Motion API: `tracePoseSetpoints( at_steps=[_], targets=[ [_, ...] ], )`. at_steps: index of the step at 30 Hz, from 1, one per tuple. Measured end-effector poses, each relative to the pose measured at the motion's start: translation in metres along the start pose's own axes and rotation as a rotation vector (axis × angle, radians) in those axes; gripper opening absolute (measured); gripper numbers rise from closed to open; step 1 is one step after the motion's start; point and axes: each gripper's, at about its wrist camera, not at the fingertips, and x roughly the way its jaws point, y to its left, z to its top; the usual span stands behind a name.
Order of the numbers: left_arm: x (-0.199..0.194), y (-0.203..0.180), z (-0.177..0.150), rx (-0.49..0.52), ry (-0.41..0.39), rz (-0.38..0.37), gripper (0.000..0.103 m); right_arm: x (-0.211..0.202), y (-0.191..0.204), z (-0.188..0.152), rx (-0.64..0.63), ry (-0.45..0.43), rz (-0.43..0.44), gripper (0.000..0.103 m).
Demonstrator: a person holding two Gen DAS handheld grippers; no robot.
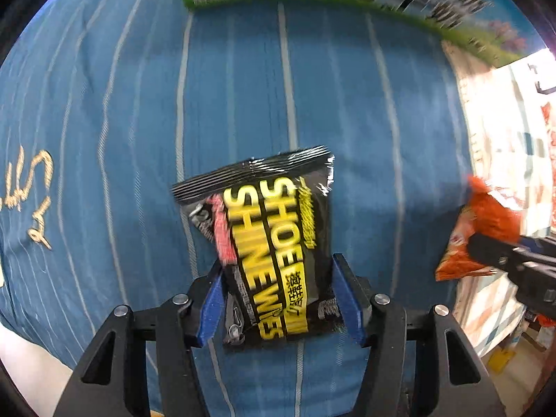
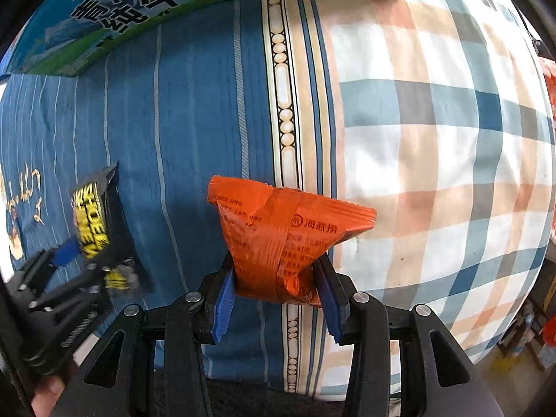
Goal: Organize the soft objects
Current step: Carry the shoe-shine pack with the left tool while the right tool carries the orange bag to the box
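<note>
Right wrist alone shows checked cloth [image 2: 434,139] fully.

Black wipes packet [image 1: 274,243], yellow lettering, clamped upright above blue striped bedding. Orange snack packet [image 2: 281,239], crumpled, clamped over the bedding's seam.
</note>
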Motion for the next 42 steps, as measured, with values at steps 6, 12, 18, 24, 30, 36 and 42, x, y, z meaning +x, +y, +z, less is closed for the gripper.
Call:
tracePoseSetpoints(
  at_steps=[6,12,18,24,30,36,42],
  targets=[
    [0.004,-0.014,-0.005,0.02,0.01,0.013,0.059,0.007,0.006,0.003,-0.002,-0.005,-0.032,0.046],
    [0.001,-0.01,0.01,0.009,0.021,0.018,0.059,0.015,0.019,0.006,-0.006,-0.011,-0.058,0.046],
    [-0.005,0.005,0.004,-0.004,0.007,0.007,0.051,0.027,0.035,0.005,-0.013,-0.023,-0.078,0.046],
    [-0.025,0.007,-0.007,0.005,-0.017,0.0,0.049,0.016,0.048,0.0,-0.028,-0.083,-0.067,0.04],
    [-0.061,0.003,-0.011,0.02,-0.084,-0.029,0.048,-0.01,0.06,-0.011,-0.071,-0.133,-0.049,0.039],
    [-0.102,0.001,-0.011,0.037,-0.161,-0.052,0.048,-0.044,0.067,-0.022,-0.114,-0.191,-0.027,0.039],
    [-0.149,0.002,-0.013,0.046,-0.234,-0.092,0.048,-0.079,0.064,-0.03,-0.126,-0.231,0.016,0.038]
  ],
)
